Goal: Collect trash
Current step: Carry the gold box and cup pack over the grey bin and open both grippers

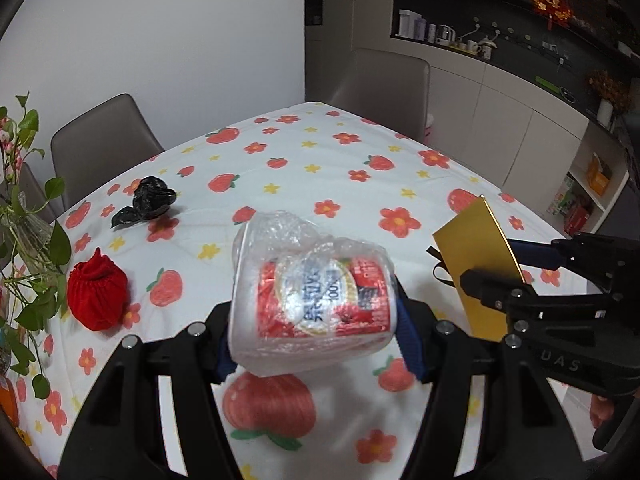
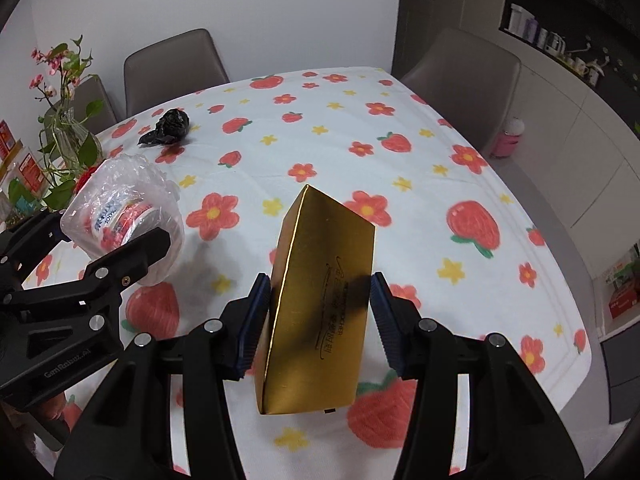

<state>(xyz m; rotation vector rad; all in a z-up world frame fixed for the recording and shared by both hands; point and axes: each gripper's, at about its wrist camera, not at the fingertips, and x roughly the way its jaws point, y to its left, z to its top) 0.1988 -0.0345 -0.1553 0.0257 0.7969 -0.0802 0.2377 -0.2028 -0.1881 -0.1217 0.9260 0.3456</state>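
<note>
Gold box (image 2: 320,300) upright-tilted, long axis away from camera

Table (image 1: 360,168): black bag (image 1: 148,202), red pouch (image 1: 96,292).

1. Left wrist view looks down along its gripper (image 1: 316,328), close above the table (image 1: 360,184)
2. Right wrist view looks down likewise beside it (image 2: 320,320)
3. Both share the tablecloth, the chairs (image 1: 100,140) and each other's gripper
</note>
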